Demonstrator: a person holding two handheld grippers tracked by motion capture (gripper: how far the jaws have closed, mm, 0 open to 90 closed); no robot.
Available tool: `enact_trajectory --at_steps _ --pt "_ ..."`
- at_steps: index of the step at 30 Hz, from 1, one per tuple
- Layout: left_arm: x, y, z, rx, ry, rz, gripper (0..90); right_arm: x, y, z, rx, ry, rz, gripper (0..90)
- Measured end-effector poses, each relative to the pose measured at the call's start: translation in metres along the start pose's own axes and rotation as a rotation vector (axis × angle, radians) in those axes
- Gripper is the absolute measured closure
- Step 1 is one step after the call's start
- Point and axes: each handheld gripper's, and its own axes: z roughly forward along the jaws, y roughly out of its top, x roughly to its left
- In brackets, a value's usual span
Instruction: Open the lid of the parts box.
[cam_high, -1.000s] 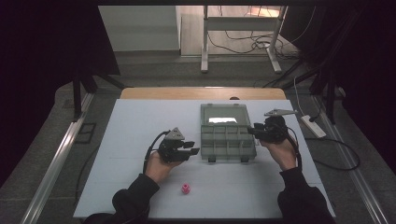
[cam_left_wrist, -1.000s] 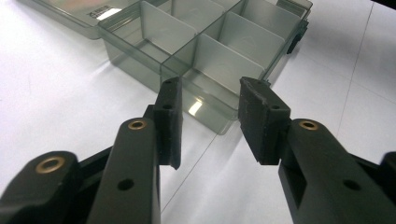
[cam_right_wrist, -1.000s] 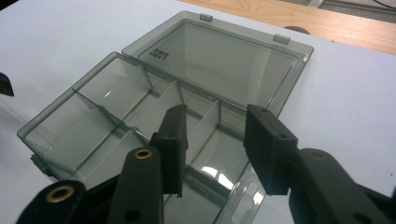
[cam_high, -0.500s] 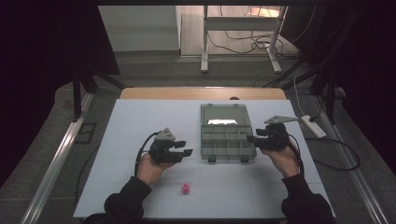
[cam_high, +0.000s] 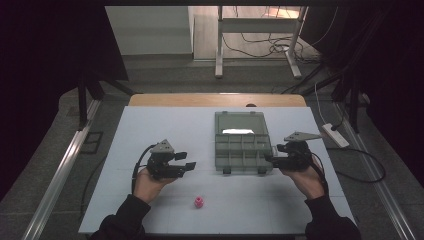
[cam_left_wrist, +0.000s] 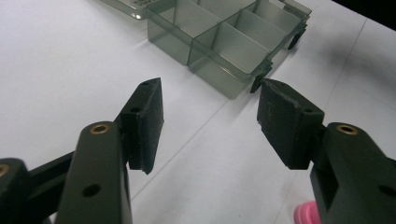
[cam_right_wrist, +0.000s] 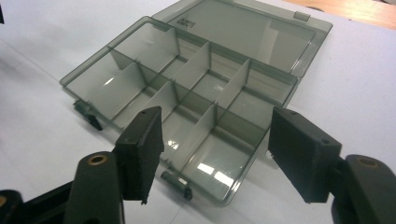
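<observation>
Organizer box is lying open mid-table, lid flat behind, compartments empty. Right gripper is hovering at its near-right corner, left gripper well to its left; both w/ jaws just opening, nothing between. Pink bead is waiting near front edge; probably next pick, needing a precise pinch. White table, dim room w/ cables on floor.

The open compartment box stands at the centre-right of the white table, its lid flat behind it. Its dividers split the interior into narrow cells. A pink object lies near the front edge. Bare surface extends left of the box and between box and pink object.
</observation>
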Motion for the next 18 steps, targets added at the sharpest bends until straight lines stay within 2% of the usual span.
enact_trajectory --at_steps 7,18 --pt "-0.001 -0.011 -0.016 -0.012 0.015 -0.019 38.3 0.008 -0.007 -0.008 0.002 0.016 -0.005 29.7" --pt "0.001 -0.031 -0.041 -0.037 0.042 -0.074 31.9 0.018 -0.019 -0.023 0.013 0.027 -0.026 19.8"
